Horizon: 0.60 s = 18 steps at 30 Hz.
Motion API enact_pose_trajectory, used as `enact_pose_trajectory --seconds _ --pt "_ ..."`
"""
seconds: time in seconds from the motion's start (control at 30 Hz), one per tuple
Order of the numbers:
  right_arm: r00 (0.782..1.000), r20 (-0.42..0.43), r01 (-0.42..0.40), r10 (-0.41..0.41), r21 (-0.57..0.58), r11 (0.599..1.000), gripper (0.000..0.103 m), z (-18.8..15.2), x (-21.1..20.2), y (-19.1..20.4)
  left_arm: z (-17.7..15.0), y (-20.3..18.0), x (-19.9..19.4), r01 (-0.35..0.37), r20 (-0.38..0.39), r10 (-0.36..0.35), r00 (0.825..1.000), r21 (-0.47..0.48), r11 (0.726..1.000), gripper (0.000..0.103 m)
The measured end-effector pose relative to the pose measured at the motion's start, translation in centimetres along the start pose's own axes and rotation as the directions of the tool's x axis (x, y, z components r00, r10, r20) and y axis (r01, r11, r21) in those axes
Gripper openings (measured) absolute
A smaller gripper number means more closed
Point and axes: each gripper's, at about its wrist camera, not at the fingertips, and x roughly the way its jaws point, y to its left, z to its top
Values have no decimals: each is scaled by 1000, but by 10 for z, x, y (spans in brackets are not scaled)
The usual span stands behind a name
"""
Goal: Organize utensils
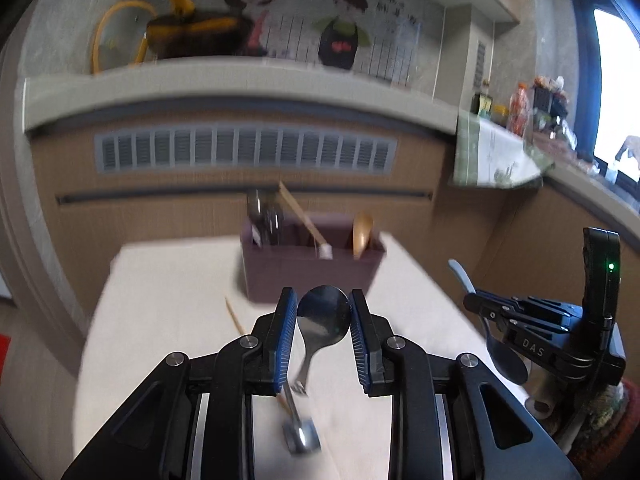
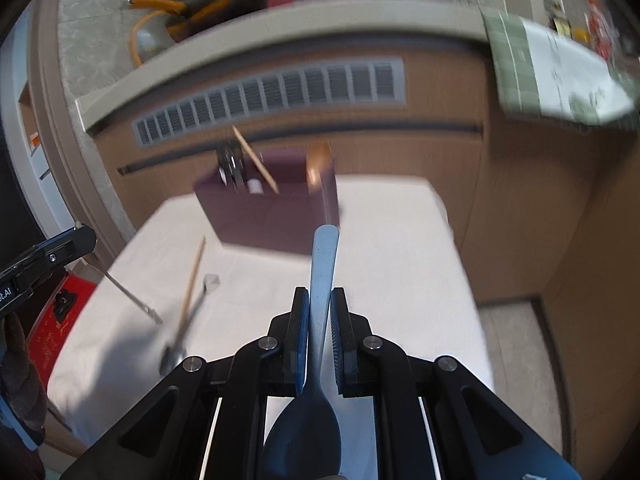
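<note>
I take the purple utensil caddy [image 1: 312, 268] at the far end of the white table [image 1: 168, 304] as my landmark and read everything from there, left to right. Nearer to me than the caddy and off its left corner, a single wooden chopstick [image 1: 234, 315] lies flat on the table. My left gripper [image 1: 323, 322] hangs in front of the caddy's middle, its blue pads pressed against both edges of the bowl of a metal spoon [image 1: 323, 322]; the spoon hangs bowl up, handle dropping toward the table, and it looks lifted clear. Below it, closer to me than the caddy, another metal utensil [image 1: 300, 428] lies blurred on the table, too smeared for me to name. Inside the caddy I see dark metal utensils [image 1: 262, 216] in the left compartment, a chopstick [image 1: 302, 218] leaning in the middle one, and a wooden spoon [image 1: 362, 234] standing in the right one. To the right of the caddy my right gripper [image 2: 320, 332] is clamped on the light blue handle of a plastic spoon [image 2: 323, 280], handle pointing at the caddy's right end, dark bowl back toward the camera.
</note>
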Motion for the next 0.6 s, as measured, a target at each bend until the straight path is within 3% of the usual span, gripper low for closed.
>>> enact_pose_trajectory --seconds 0.03,0.07,0.2,0.27,0.37,0.43,0.53,0.6 --pt "999 44 10 -10 -16 1000 10 17 -4 5 11 3 -2 8 18 -8 1000 2 1000 17" --pt "997 77 15 -13 -22 1000 10 30 -6 8 29 7 -3 21 43 -21 999 5 1000 16" --pt "967 252 -15 28 -51 999 10 90 -16 25 73 23 0 50 114 -49 992 0 999 15" --pt "953 299 -32 50 -66 997 10 110 -12 32 88 33 6 54 133 -53 990 -3 999 15" --pt "953 294 -53 72 -74 996 10 127 6 40 93 52 14 30 135 -27 991 -17 999 15" --pt "963 259 -57 79 -91 994 10 123 19 43 83 70 27 -1 97 5 995 -37 999 16" --pt "981 172 -71 93 -127 989 10 103 35 49 54 100 57 -41 -31 38 999 -113 993 23" --pt "988 109 -92 109 -149 985 10 81 44 55 27 124 84 -69 -150 38 988 -205 976 29"
